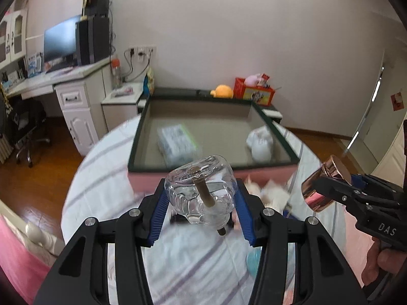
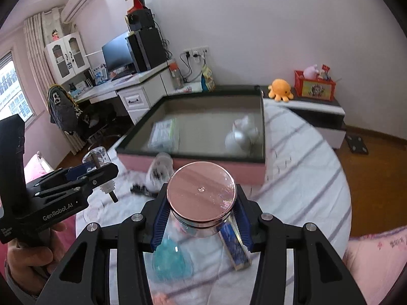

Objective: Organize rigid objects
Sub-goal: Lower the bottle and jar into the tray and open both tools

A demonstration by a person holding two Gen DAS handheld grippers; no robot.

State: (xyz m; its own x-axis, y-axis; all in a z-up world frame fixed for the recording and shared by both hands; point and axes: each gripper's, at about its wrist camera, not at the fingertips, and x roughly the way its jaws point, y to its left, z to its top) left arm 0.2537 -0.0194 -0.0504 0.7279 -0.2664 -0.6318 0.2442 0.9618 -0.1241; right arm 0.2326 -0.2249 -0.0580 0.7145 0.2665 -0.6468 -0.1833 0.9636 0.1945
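Note:
My left gripper (image 1: 201,190) is shut on a clear glass bottle (image 1: 203,175) that has a brown stick through it, tilted and lifted above the striped bed cover (image 1: 106,178). To its right, my right gripper (image 1: 328,185) grips a jar with a rose-gold lid (image 1: 330,170). In the right wrist view that gripper (image 2: 202,203) is shut on the jar just under its lid (image 2: 201,185), and the left gripper (image 2: 101,170) with the glass bottle (image 2: 98,156) shows at the left. Ahead lies an open box with a dark rim (image 1: 138,137) and pink sides.
The box (image 2: 142,127) holds a flat packet (image 1: 176,142) and a white bundle (image 1: 260,143). On the bed lie a blue round item (image 2: 170,261), a small blue carton (image 2: 235,249) and a white fluffy thing (image 2: 159,170). A desk (image 1: 76,76) stands left; an orange plush (image 2: 279,89) sits on a low shelf.

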